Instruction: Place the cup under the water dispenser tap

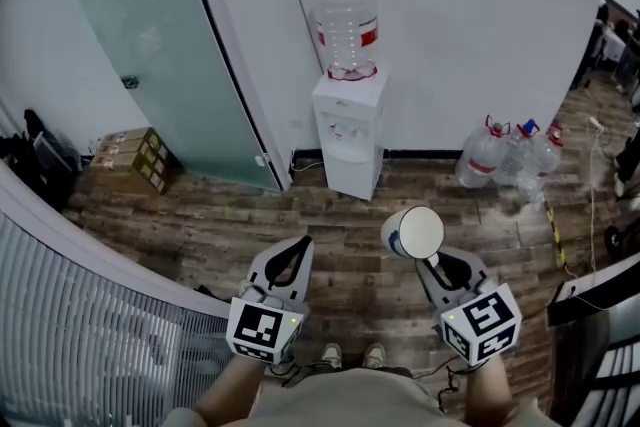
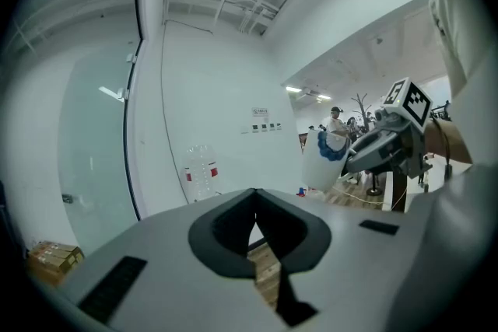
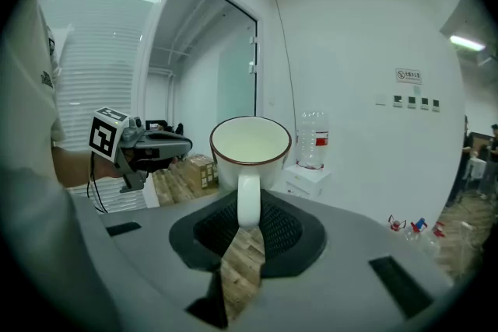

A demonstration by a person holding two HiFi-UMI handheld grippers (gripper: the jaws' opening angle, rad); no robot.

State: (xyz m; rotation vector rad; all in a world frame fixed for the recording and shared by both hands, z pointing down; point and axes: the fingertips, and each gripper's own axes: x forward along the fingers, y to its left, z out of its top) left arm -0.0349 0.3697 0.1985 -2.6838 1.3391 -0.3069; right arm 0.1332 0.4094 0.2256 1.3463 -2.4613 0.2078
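Wood-plank floor [image 1: 200,235] | white wall [image 1: 440,25] — water dispenser [image 1: 348,140] against it | glass door [image 1: 150,45]

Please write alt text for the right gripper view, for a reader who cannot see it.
The right gripper holds an empty white cup with a brown rim by its handle. Beyond it stands a water dispenser with a bottle on top; the left gripper shows at left.

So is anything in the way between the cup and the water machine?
Nothing visible. The right hand-held gripper holds the cup by its handle, and only bare floor lies between it and the water dispenser. The spare bottles stand aside.
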